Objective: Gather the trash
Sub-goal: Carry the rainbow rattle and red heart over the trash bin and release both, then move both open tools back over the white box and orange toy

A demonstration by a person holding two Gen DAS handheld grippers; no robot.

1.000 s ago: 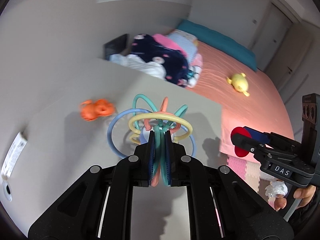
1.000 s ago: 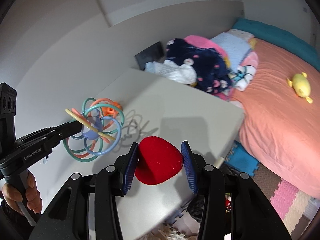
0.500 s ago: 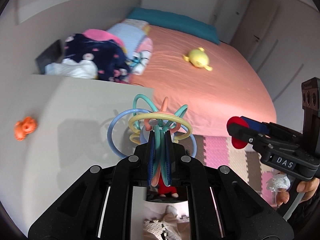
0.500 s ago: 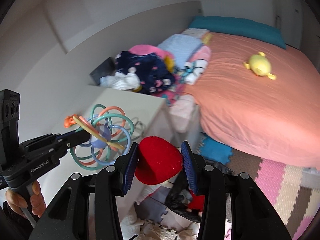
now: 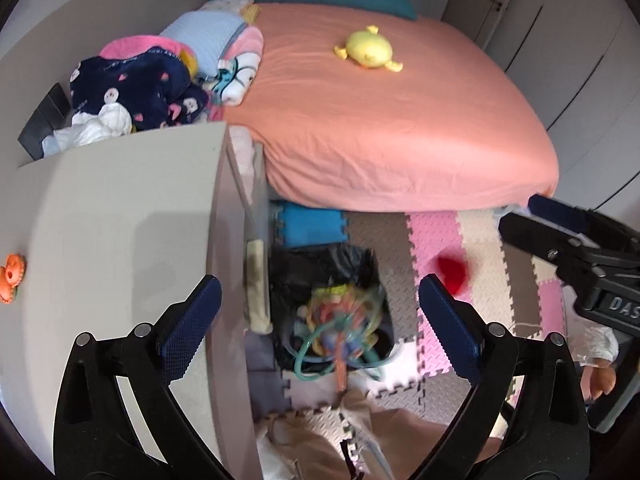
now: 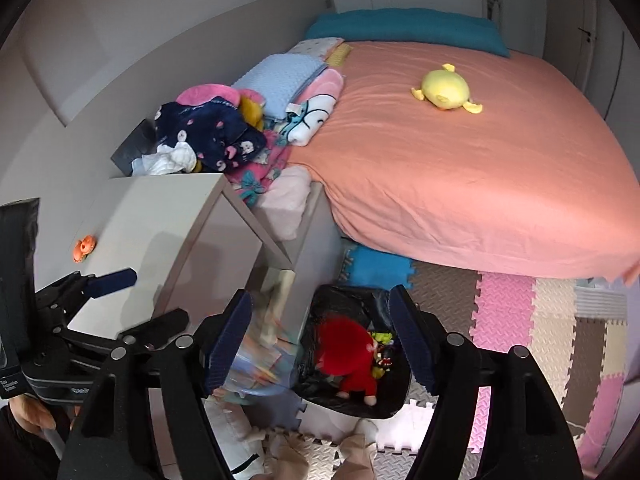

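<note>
Left wrist view: the left gripper (image 5: 318,314) points down, its jaws opening wide with nothing pressed between the blue textured pads. Between and below them, the ring toy (image 5: 340,334), a blurred cluster of thin plastic loops, sits at the mouth of the bin (image 5: 320,264), a box lined with a crinkled black bag, just beside the smooth grey table (image 5: 120,216). A blurred red ball (image 5: 452,272) shows over the foam mat (image 5: 440,240), near the right gripper's arm. Right wrist view: the right gripper (image 6: 320,332) has its jaws opening, pads clear of the fuzzy red ball (image 6: 340,344), which is blurred over the bin (image 6: 392,396). The ring toy (image 6: 256,368) smears past the left pad. A soft yellow plush (image 6: 444,88) lies on the salmon bed (image 6: 480,180). A small orange toy (image 6: 84,246) rests on the table (image 6: 152,216).
</note>
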